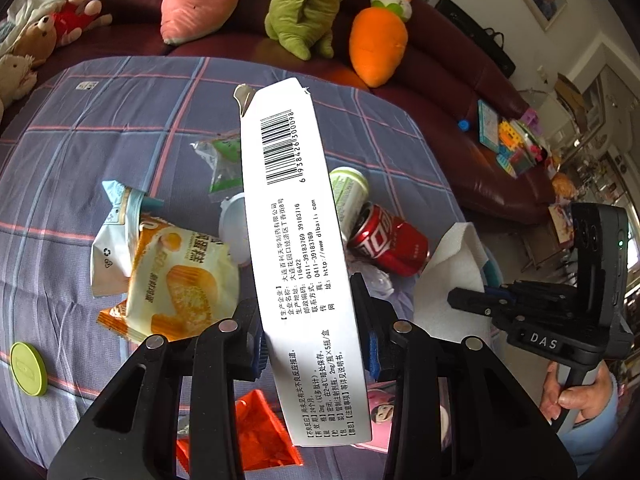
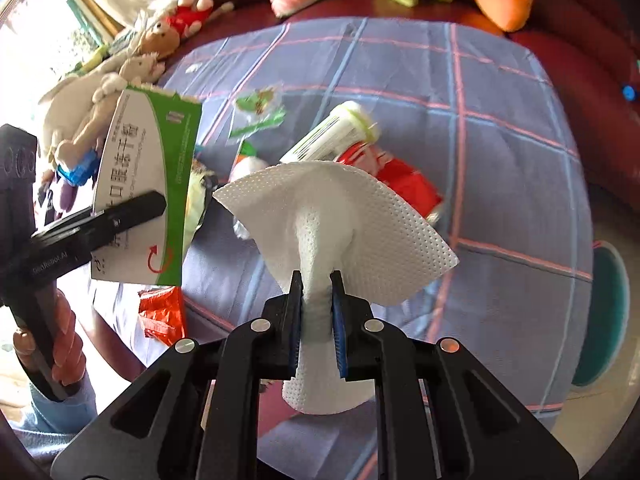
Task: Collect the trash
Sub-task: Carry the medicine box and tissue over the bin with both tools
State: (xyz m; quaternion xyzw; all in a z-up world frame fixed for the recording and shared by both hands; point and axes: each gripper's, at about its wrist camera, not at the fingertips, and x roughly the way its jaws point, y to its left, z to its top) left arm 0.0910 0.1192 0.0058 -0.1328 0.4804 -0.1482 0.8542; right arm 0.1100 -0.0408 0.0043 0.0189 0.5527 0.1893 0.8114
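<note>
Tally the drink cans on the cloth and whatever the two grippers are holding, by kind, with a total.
Drink cans: 2, the red can and the green and white can
Cardboard boxes: 1, the white box in the left gripper
Paper towels: 1, the paper towel in the right gripper
Total: 4
</note>
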